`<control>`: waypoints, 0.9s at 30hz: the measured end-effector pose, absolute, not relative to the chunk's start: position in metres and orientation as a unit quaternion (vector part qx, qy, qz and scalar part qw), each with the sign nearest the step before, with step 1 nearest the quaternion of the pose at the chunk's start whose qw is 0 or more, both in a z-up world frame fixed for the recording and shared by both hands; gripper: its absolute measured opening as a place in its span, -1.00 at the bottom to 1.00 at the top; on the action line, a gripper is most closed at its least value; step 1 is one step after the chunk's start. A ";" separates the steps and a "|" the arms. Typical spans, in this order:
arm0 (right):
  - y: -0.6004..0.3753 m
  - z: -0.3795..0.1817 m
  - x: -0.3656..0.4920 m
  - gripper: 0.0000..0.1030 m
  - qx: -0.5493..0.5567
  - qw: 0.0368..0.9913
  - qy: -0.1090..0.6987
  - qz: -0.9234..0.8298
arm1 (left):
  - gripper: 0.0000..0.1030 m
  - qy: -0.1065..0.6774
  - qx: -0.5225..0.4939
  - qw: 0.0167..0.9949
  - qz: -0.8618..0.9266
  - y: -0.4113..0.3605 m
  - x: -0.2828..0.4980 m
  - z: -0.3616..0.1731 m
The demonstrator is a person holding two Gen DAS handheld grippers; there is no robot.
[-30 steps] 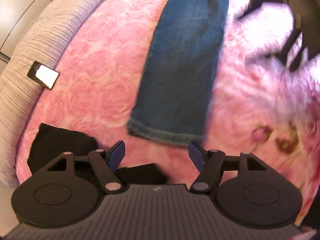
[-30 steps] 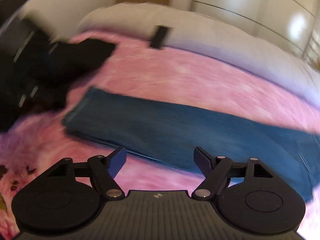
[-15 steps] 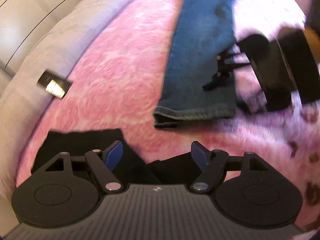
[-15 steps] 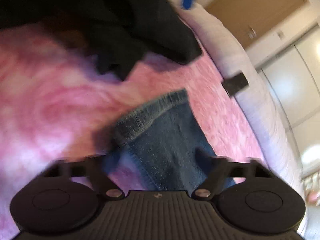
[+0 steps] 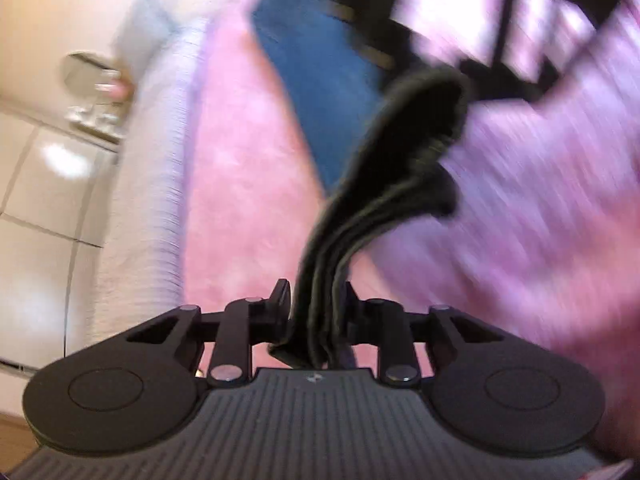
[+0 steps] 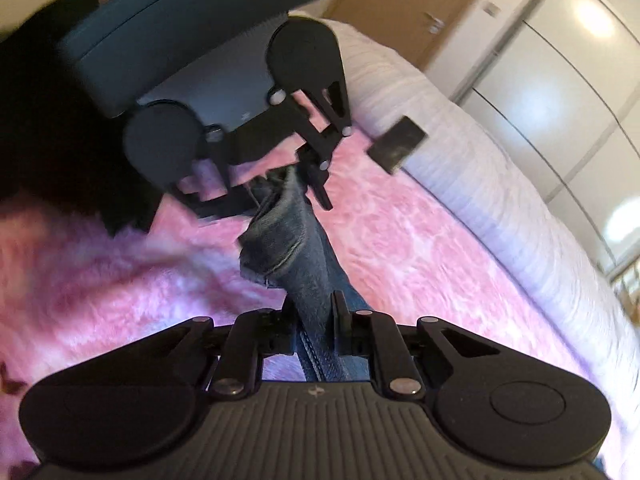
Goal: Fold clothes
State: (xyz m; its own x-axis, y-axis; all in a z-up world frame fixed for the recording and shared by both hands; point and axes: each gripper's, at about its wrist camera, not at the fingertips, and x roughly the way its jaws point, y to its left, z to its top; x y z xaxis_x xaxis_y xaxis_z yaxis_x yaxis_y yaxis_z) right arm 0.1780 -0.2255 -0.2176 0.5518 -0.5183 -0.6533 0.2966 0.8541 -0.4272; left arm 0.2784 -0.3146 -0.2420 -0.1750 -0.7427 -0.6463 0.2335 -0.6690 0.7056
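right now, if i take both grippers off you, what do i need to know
Left gripper: jaws have just been closing, now shut on the leg end of the jeans.
Right gripper: the same, shut on that leg end too.
Jeans: leg end lifted, the rest lies on the pink blanket; black clothes lie beyond.
Done: both grips. Left: probably carrying the end over to fold.

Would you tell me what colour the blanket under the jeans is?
Pink, with a mottled rose-like pattern, on the blanket; the right wrist view shows it best.
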 end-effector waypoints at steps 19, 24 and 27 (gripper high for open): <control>-0.516 -0.204 -0.148 -0.62 0.350 0.808 0.192 -0.433 | -0.11 -0.154 0.502 0.383 -0.760 -0.542 -0.026 -0.197; -0.562 -0.298 -0.206 -0.29 0.503 0.709 0.175 -0.462 | -0.09 -0.015 0.540 0.411 -0.734 -0.554 0.002 -0.236; -0.556 -0.304 -0.216 -0.30 0.522 0.702 0.151 -0.460 | -0.04 0.058 0.555 0.435 -0.707 -0.550 0.029 -0.253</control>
